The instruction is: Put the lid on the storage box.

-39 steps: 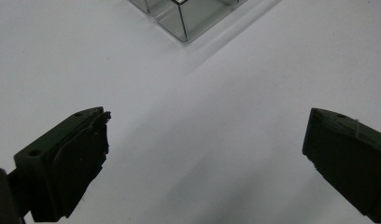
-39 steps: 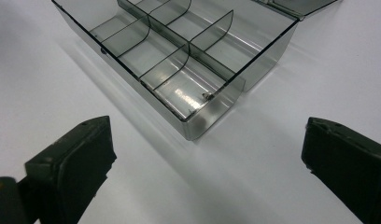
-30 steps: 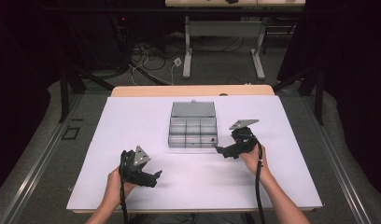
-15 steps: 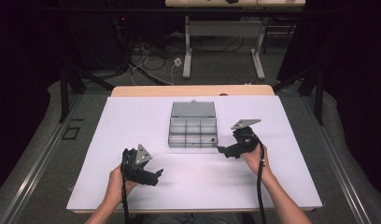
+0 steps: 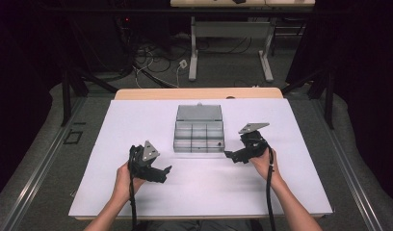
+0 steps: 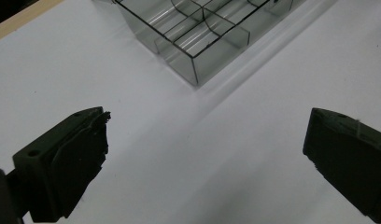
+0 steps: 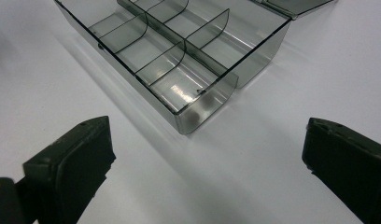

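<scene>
In the high view the compartment box (image 5: pixel 199 136) sits at the middle of the frame on the white sheet (image 5: pixel 112 134), its opened lid (image 5: pixel 199 113) lying flat just above it. The left gripper (image 5: pixel 164 172) is at lower left of the box, well apart from it. The right gripper (image 5: pixel 229 155) is just beside the box's lower right corner, not touching it. A wooden table edge (image 5: pixel 151 94) runs above the sheet

From above the near edge we look forward and down over the table (image 5: pixel 137 192), while both gripper views sit low, sharing the box (image 6: pixel 202 37).
</scene>
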